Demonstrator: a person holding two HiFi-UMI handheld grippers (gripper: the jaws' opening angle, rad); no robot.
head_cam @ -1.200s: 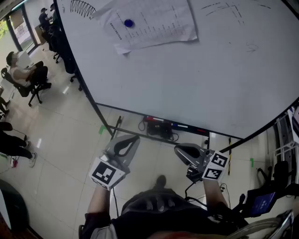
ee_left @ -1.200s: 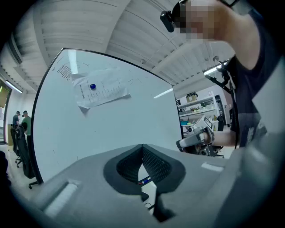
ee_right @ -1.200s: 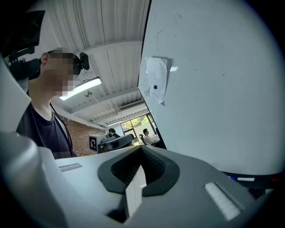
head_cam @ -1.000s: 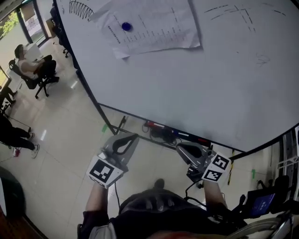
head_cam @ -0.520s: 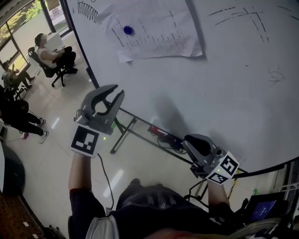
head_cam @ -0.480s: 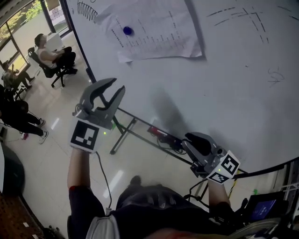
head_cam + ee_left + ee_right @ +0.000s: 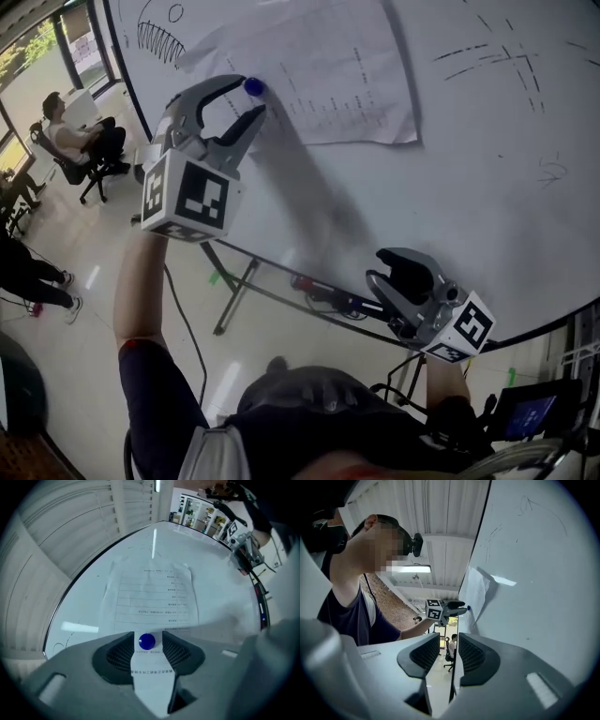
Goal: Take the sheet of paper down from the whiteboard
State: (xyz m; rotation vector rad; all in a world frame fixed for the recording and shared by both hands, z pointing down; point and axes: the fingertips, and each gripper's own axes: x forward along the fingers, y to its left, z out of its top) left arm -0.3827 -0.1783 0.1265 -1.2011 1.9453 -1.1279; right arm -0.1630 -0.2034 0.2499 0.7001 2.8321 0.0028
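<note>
At the blue magnet [image 7: 146, 641], the left gripper [image 7: 246, 98] is held w/ jaws opening, the magnet framed between them but not pinched. The sheet of paper [image 7: 328, 75] is pinned flat on the whiteboard [image 7: 487, 187] under that magnet, spread mostly to its right. The right gripper [image 7: 382, 267] is kept well below the magnet, jaws opening, nothing between them. The paper is judged light, thin, floppy (easily creased or torn); the magnet should prob. be pulled off first, w/ a sheet edge below it pinched.
</note>
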